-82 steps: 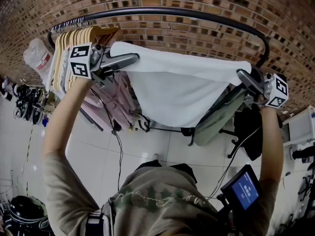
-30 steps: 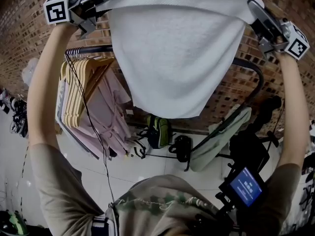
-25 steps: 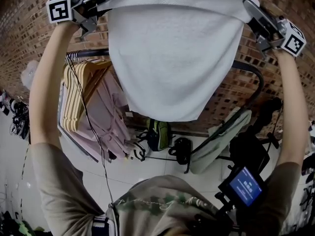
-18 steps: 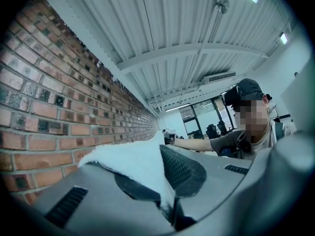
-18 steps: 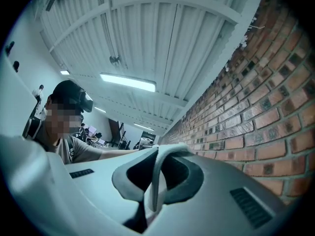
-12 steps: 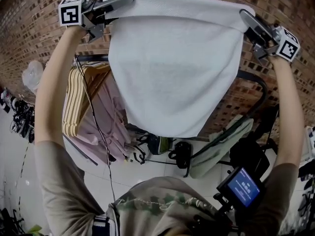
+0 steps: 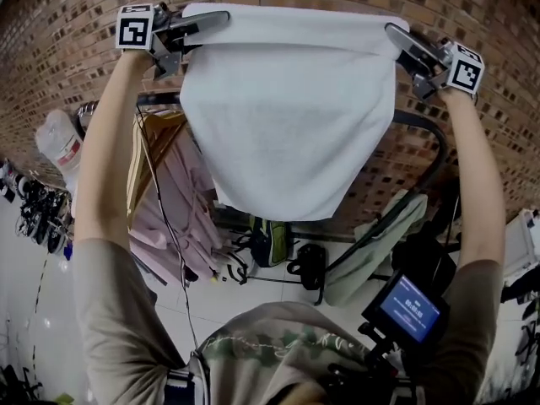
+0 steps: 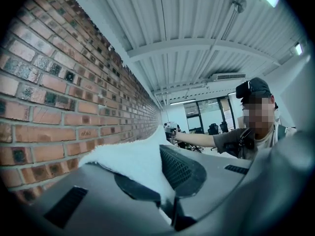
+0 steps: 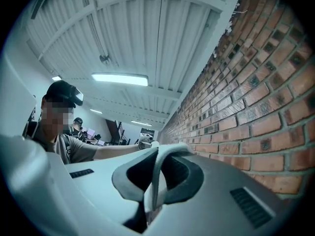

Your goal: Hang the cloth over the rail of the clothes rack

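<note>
I hold a white cloth [image 7: 287,116] spread out high in front of the brick wall, its top edge stretched between both grippers. My left gripper [image 7: 205,20] is shut on the cloth's upper left corner, and my right gripper [image 7: 402,40] is shut on the upper right corner. The cloth hangs down in front of the black rail [image 7: 424,131] of the clothes rack and hides its middle. In the left gripper view the cloth [image 8: 133,156] bunches between the shut gripper [image 8: 166,193]. In the right gripper view a thin fold of cloth [image 9: 156,166] stands pinched in the gripper [image 9: 152,183].
Wooden hangers [image 7: 143,163] with pink garments [image 7: 173,218] fill the rack's left end. A green garment [image 7: 375,243] is draped at its right end. Bags [image 7: 272,241] lie on the floor below. A small screen [image 7: 407,307] sits at my chest. A white sack [image 7: 59,142] hangs far left.
Both grippers have come lower in the head view and a little closer together, with the cloth still stretched between them. The cloth's lower edge now hangs lower over the rail.
</note>
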The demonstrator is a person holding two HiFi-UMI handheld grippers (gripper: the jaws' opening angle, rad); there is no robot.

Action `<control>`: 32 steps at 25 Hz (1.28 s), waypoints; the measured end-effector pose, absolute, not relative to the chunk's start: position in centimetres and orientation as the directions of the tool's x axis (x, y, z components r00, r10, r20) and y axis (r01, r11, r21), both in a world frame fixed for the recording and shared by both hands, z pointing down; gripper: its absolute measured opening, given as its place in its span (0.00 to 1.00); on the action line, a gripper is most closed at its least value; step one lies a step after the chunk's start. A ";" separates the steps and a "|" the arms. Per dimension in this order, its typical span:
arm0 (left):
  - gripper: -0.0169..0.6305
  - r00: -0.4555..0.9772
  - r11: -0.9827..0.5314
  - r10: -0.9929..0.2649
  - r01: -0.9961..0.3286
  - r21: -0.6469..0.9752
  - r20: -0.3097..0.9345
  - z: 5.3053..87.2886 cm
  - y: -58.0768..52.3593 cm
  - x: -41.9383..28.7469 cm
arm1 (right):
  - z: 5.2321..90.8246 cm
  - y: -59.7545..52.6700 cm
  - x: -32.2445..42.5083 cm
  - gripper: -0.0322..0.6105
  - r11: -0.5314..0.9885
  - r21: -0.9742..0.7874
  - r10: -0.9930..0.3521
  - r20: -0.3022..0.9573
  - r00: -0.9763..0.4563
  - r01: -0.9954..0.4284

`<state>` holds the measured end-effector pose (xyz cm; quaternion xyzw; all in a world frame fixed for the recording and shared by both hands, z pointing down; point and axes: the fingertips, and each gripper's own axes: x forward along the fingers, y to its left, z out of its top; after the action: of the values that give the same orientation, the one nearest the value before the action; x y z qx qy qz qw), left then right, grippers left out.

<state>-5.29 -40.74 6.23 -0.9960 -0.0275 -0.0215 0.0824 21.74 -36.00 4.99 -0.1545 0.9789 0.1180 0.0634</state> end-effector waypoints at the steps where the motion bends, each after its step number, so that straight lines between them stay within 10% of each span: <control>1: 0.05 0.997 -0.985 0.039 0.049 -0.165 0.060 6.8 -40.7 -5.1 | 5.5 -36.1 21.9 0.08 0.925 0.207 -0.293 -0.149 -0.944 -0.320; 32: 0.05 0.957 -0.998 0.041 0.027 0.052 0.286 15.9 -48.2 -4.6 | 17.7 -43.7 20.7 0.08 0.920 -0.013 -0.381 0.212 -0.900 -0.393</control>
<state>-4.64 -48.20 15.95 -0.9890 -0.0173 -0.1452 -0.0240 20.73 -43.67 17.71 -0.1986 0.9742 -0.0278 -0.1033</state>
